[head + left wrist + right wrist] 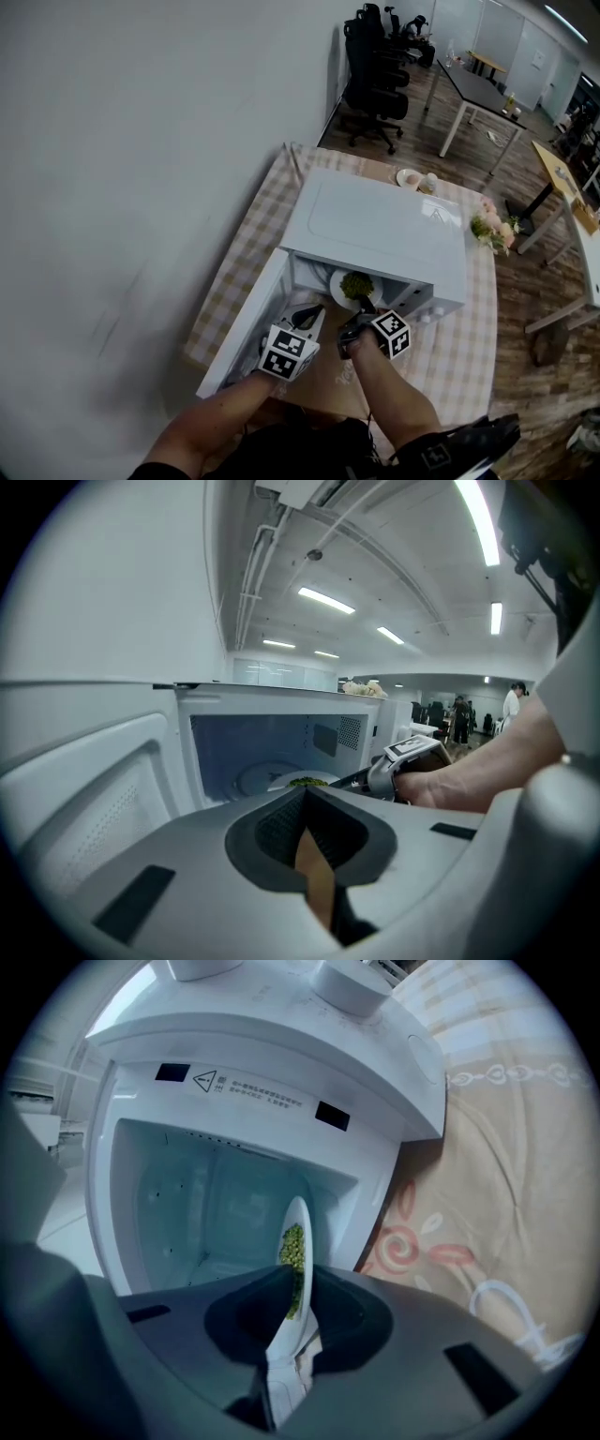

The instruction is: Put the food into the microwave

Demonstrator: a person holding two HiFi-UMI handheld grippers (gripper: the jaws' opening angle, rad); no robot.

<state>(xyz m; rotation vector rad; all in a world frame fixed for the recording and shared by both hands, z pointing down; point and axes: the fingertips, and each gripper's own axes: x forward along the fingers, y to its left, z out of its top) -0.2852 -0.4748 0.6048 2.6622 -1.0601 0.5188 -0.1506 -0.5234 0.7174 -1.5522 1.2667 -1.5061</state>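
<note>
Currently the right tongs (298,1288) clamp the rim of a white plate (300,1218) of green peas (292,1246), holding it in the mouth of the open microwave (375,225). Beside them, the left tongs (305,803) are pressed together, empty, by the door (246,323).

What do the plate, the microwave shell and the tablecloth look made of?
The plate looks like glazed ceramic, maybe melamine: white, glossy, with a thin smooth rim. The microwave shell is probably painted metal or plastic: white, satin, with a soft even sheen. The tablecloth looks like woven fabric: matte, checked, lying in soft creases.
</note>
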